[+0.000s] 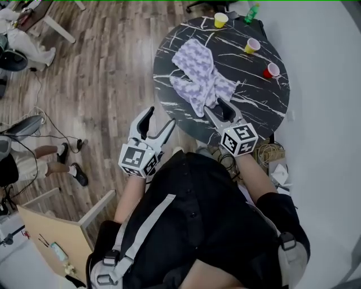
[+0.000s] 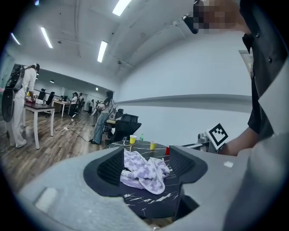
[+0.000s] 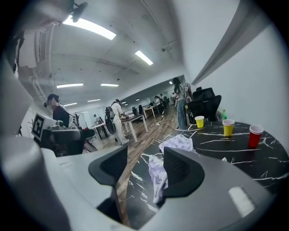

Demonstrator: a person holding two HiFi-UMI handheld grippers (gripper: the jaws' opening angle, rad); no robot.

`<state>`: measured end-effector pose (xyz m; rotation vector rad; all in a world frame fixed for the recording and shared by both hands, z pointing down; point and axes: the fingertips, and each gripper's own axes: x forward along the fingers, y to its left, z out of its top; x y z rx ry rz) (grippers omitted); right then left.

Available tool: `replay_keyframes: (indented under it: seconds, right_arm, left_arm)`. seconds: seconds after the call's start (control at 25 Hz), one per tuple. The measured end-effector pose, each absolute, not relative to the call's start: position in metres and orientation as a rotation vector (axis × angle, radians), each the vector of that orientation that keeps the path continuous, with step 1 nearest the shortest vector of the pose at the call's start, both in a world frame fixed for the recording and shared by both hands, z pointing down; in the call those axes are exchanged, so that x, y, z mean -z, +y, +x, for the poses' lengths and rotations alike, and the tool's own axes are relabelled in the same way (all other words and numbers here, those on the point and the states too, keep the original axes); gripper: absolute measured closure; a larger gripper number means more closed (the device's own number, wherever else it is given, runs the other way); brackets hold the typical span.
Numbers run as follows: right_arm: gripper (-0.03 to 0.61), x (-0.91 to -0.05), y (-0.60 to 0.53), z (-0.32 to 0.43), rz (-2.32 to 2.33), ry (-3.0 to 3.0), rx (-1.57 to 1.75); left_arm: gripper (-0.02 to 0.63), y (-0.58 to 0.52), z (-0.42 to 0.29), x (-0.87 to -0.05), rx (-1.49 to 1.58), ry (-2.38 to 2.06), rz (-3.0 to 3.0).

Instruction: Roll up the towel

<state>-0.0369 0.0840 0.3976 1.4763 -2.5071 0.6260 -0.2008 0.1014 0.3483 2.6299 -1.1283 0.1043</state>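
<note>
- Nearest us, our left gripper (image 1: pixel 159 117) hangs off the table's edge above the wooden floor. Its jaws are wide apart with nothing between them.
- Our right gripper (image 1: pixel 213 105) is over the near rim of the round marble-patterned table (image 1: pixel 265 113). Its jaws are partly apart at the towel's near end and not yet pressing on it.
- The lilac-and-white towel (image 1: pixel 200 76) lies crumpled on the table's left half, bunched into a long heap.
- We judge it light, soft and limp, so it will sag from any single pinch and may slide on the smooth top.
- It likely wants spreading flat first, with one near corner in each gripper.
- Beyond it stand a red cup (image 1: pixel 272 70), two yellow cups (image 1: pixel 252 45) and a green bottle (image 1: pixel 252 12), all well clear.
</note>
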Motion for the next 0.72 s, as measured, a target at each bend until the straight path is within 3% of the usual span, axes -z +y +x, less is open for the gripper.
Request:
replay_keyframes:
  seconds: [0.72]
  right_arm:
    - [0.333,-0.535,0.019,-0.019,1.390,-2.102,-0.880]
  left_arm:
    - [0.293,0.091,-0.220,-0.385,-0.198,-1.322,2.428]
